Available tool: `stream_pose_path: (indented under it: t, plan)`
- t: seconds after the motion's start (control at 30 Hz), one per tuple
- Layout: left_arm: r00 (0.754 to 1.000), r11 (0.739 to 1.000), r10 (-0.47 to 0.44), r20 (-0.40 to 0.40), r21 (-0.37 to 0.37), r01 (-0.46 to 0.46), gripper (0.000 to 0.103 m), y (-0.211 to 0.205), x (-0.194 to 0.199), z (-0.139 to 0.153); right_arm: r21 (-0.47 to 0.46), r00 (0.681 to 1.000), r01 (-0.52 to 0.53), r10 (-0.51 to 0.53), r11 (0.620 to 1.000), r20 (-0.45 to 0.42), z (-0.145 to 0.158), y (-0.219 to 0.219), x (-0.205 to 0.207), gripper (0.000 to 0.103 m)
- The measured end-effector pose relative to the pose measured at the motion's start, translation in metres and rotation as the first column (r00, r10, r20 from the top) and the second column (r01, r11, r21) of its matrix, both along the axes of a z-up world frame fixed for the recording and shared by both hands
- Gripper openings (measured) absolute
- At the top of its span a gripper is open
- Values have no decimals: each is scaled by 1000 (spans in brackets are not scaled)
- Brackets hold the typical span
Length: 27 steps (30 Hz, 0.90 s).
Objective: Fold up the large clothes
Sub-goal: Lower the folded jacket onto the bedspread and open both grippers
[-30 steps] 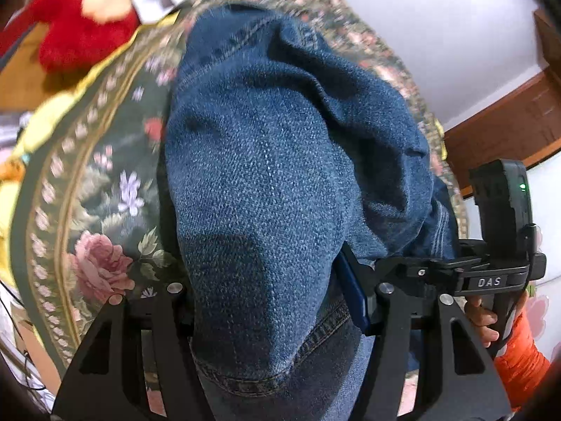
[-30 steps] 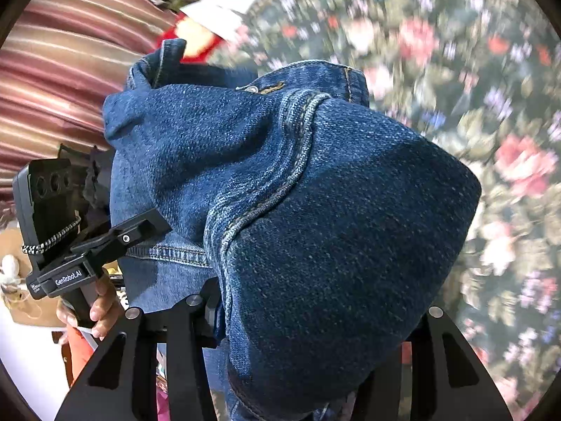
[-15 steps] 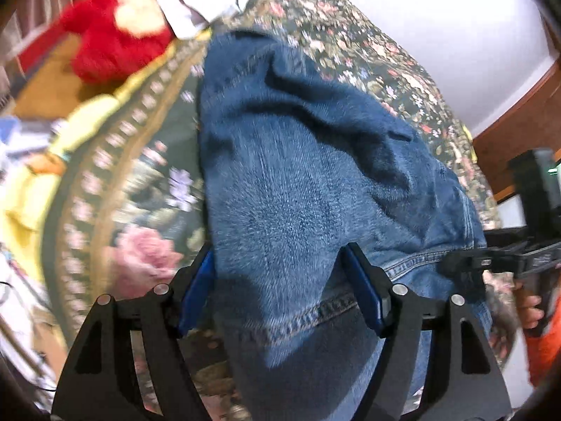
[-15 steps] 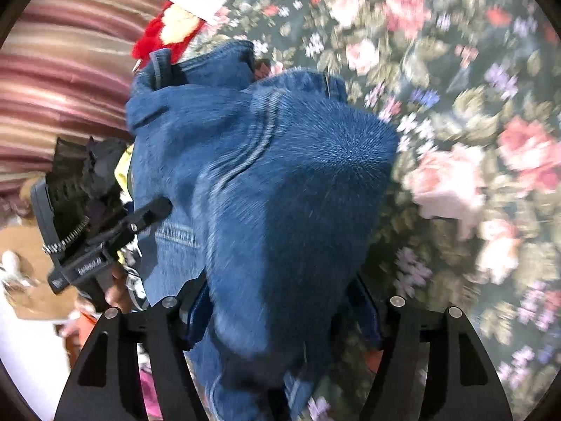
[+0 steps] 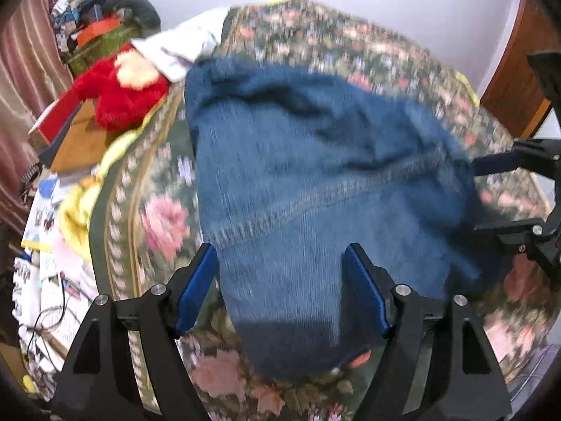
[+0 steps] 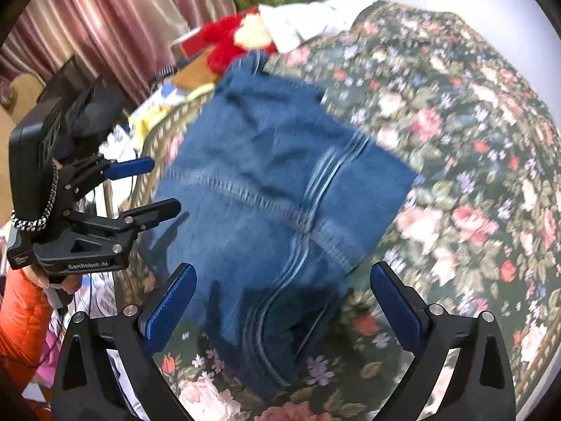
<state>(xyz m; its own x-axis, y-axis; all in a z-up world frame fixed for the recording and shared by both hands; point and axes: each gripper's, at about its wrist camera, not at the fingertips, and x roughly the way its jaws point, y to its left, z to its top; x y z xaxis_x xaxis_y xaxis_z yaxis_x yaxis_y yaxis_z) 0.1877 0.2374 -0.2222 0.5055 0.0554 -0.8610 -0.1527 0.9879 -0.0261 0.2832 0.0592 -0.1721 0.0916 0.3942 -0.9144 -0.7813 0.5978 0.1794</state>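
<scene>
Blue denim jeans (image 5: 315, 182) lie folded in a heap on the floral bedspread (image 5: 350, 45); they also show in the right wrist view (image 6: 273, 189). My left gripper (image 5: 280, 287) is open and empty, its blue pads either side of the jeans' near edge, raised above them. My right gripper (image 6: 280, 301) is open and empty, above the jeans' near end. The left gripper also shows at the left of the right wrist view (image 6: 154, 186), open. The right gripper shows at the right edge of the left wrist view (image 5: 491, 193), open.
A red plush toy (image 5: 119, 94) and a white cloth (image 5: 182, 45) lie at the bed's far left corner. Papers and cables (image 5: 52, 245) clutter the floor left of the bed. Striped curtains (image 6: 105, 24) hang behind. Wooden furniture (image 5: 512, 73) stands at right.
Both grippers have let go of the jeans and drawn back. The jeans dropped from a held-up bundle to lie on the bed.
</scene>
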Motion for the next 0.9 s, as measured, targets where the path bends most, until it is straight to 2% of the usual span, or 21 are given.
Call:
stream_pose_path:
  t: [0.07, 0.13, 0.17, 0.33, 0.43, 0.6, 0.73, 0.9]
  plan:
    - [1000, 1000, 12, -2, 17, -12, 81, 1, -6, -5, -47, 999, 16, -17, 999, -29, -19, 1, 4, 99]
    - [1000, 999, 30, -6, 40, -30, 93, 7, -13, -7, -106, 998, 42, -46, 993, -43, -36, -7, 9, 99]
    - [999, 998, 37, -10, 48, -36, 93, 8, -15, -8, -120, 998, 48, -54, 992, -45, -42, -9, 12, 99]
    - [998, 998, 53, -34, 36, -52, 93, 23, -26, -9, -66, 985, 68, -78, 995, -153, -45, -38, 26, 99]
    - [997, 994, 80, -21, 71, -79, 93, 31, -23, 2, -49, 985, 59, -66, 997, -156, -35, -48, 29, 99]
    - [993, 992, 102, 51, 69, -106, 93, 41, -2, 29, -11, 997, 41, -42, 999, -71, -4, -50, 26, 99]
    - [989, 989, 105, 100, 91, -115, 93, 46, 26, 46, 69, 996, 93, -92, 993, -24, 25, -50, 42, 99]
    - [984, 987, 129, 119, 83, -139, 93, 55, 69, 46, 145, 983, 182, -180, 972, -28, 35, -36, 70, 99]
